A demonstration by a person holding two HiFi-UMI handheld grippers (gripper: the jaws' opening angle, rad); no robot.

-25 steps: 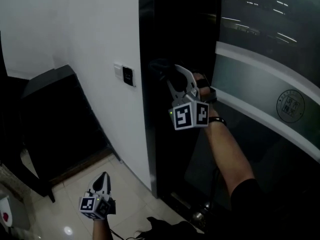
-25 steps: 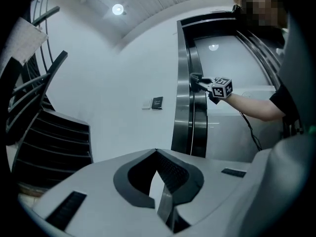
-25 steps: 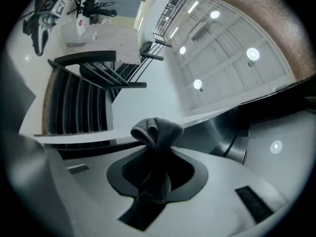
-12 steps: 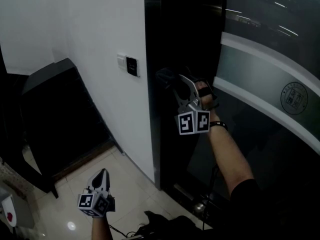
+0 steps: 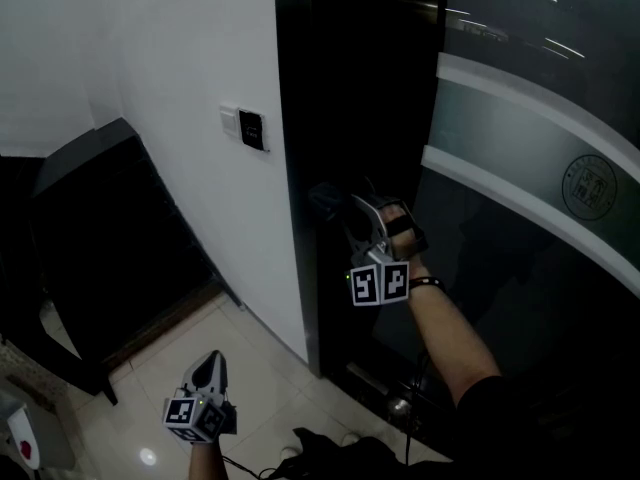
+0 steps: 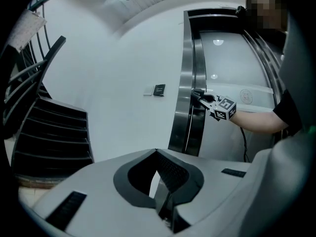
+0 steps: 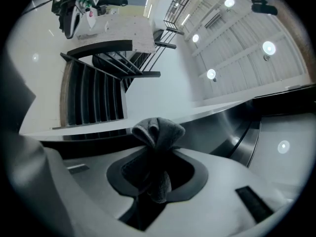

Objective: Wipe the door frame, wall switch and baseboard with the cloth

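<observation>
My right gripper (image 5: 348,213) is shut on a bunched dark grey cloth (image 5: 325,200) and holds it against the black door frame (image 5: 330,98) at about mid height. In the right gripper view the cloth (image 7: 157,131) bulges out between the jaws, close to the glossy frame (image 7: 237,127). The wall switch (image 5: 246,127) sits on the white wall left of the frame, above the cloth. My left gripper (image 5: 209,364) hangs low over the tiled floor, shut with nothing in it. From the left gripper view I see the switch (image 6: 157,90), the frame (image 6: 190,83) and the right gripper (image 6: 205,98).
A dark staircase (image 5: 110,238) runs along the wall at the left. A glass door (image 5: 530,168) with a frosted band fills the right. A cable (image 5: 412,408) hangs by the person's arm. A white object (image 5: 18,438) stands at the lower left.
The right gripper has slid down the door frame with the cloth, from about switch height to below it. The left gripper has stayed low near the floor.
</observation>
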